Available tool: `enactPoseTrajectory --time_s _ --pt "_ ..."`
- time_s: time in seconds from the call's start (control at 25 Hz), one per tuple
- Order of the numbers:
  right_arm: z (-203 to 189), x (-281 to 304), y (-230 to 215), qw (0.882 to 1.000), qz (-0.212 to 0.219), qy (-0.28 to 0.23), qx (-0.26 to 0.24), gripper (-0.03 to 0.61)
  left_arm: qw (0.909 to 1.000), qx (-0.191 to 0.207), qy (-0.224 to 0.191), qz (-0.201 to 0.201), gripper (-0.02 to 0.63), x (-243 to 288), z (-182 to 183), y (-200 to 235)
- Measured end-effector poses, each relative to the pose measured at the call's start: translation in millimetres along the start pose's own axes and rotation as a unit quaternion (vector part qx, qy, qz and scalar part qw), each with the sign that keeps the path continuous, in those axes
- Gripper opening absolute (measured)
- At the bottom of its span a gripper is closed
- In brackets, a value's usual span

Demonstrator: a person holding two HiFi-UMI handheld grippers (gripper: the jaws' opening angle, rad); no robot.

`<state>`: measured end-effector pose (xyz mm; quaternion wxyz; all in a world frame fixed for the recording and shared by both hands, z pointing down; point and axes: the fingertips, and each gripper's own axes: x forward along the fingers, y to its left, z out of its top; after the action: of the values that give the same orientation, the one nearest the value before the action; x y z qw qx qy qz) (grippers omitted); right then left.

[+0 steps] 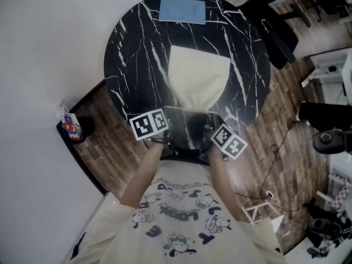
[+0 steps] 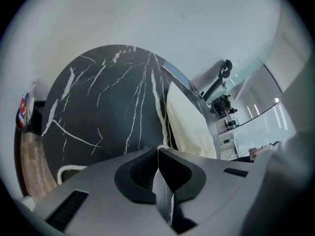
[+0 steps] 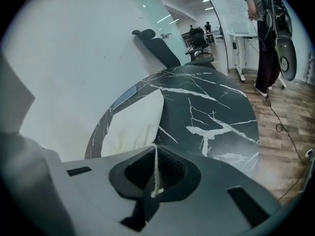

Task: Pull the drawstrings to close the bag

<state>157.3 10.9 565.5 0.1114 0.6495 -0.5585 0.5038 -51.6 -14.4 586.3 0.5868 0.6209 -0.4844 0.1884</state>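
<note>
**Cream bag on the table, both claws closed at its mouth**

The round black marble table fills the upper centre of the head view. A cream bag lies flat at its middle and narrows toward the lower frame; what is inside it cannot be seen. A blue pad lies near the table's top edge. The left claw is closed tight, and whether it pinches anything is unclear. The right claw clamps a cream drawstring.

wall: plain white, beside table | table: round, black marble, white veins | floor: brown wood planks | furniture: black office chair behind table, white desk at right | far end: glass partition, ceiling light strips lit
</note>
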Motion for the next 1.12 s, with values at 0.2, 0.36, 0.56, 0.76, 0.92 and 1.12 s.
enactPoseTrajectory --time_s 0.2,0.36,0.56,0.76,0.92,1.12 --pt "1.6 -2.5 -2.0 1.0 0.004 -0.007 0.014 0.02 0.9992 0.036 -0.011 0.011 0.044 -1.5 4.0 -1.1" --pt "2.7 -4.2 -0.2 1.0 0.01 -0.012 0.015 0.02 0.9996 0.018 -0.019 0.014 0.044 -1.7 6.6 3.4" --pt "3.7 -5.4 -0.6 1.0 0.013 -0.016 0.018 0.02 0.9996 -0.002 -0.024 0.015 0.044 -2.2 11.0 8.8" --pt "3.5 -4.9 -4.3 0.999 0.017 -0.015 0.029 0.02 0.9995 -0.013 -0.024 0.015 0.044 -1.8 12.3 13.6" --pt "4.5 -6.3 -15.1 0.998 0.011 -0.019 0.059 0.02 0.9992 -0.029 -0.022 0.016 0.044 -2.3 12.3 20.7" --pt "4.3 -6.7 -22.2 0.999 0.0 -0.02 0.049 0.017 0.9986 -0.039 -0.024 0.026 0.044 -4.4 16.8 30.6"
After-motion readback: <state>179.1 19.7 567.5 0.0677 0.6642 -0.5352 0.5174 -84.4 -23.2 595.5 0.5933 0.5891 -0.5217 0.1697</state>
